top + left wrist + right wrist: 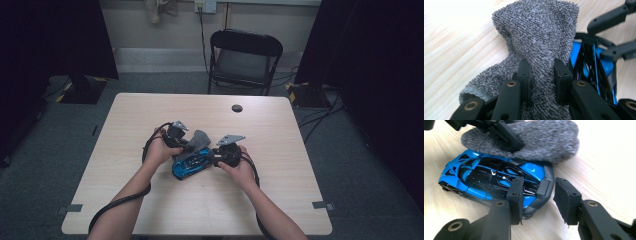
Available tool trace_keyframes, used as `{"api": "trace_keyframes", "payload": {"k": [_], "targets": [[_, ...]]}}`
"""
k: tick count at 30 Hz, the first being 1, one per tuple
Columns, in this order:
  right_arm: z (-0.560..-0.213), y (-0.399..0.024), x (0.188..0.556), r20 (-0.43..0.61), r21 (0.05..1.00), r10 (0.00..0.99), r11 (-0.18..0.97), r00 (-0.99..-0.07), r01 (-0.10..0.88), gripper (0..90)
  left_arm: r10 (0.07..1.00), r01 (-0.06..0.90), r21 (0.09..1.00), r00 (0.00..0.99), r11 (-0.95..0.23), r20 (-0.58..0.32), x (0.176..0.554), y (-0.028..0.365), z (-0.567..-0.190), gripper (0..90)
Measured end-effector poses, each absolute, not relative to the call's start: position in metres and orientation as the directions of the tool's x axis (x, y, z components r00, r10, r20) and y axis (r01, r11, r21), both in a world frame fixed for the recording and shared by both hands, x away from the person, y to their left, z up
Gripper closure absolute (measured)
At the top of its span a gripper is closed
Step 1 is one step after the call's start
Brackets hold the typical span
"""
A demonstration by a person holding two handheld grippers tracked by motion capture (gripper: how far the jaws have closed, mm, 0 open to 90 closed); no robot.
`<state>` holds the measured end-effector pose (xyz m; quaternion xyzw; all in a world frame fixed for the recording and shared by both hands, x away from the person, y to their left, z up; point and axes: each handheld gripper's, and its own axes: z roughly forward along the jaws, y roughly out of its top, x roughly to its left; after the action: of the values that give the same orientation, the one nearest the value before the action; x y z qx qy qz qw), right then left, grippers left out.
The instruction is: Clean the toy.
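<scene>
A blue and black toy car lies on the wooden table, near its middle. A grey fuzzy cloth is draped against the car's far side. My left gripper is shut on the cloth, which bunches between its pads. In the high view, this left gripper sits just left of and above the car. My right gripper has the car's tail between its jaws, one pad on the side and the other at the rear corner. In the high view, the right gripper is at the car's right end.
A black folding chair stands beyond the table's far edge. A small round dark cap sits in the tabletop near the back. Dark curtains hang at both sides, and cables run on the floor at the right.
</scene>
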<state>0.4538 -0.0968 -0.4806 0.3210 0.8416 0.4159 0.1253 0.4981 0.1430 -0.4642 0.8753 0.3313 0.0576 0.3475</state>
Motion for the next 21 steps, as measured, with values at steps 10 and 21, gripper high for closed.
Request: {"api": "trace_keyframes", "payload": {"k": [10,21], "targets": [[-0.480,-0.096,0.453,0.045,0.778,0.646,0.455,-0.762,0.432,59.6,0.626,0.547,0.643,0.768,-0.536,-0.131,0.483,0.168,-0.465,71.4],[-0.479,-0.094,0.453,0.044,0.775,0.642,0.462,-0.765,0.432,59.6,0.631,0.552,0.639,0.765,-0.537,-0.130,0.469,0.187,-0.461,71.7]]}}
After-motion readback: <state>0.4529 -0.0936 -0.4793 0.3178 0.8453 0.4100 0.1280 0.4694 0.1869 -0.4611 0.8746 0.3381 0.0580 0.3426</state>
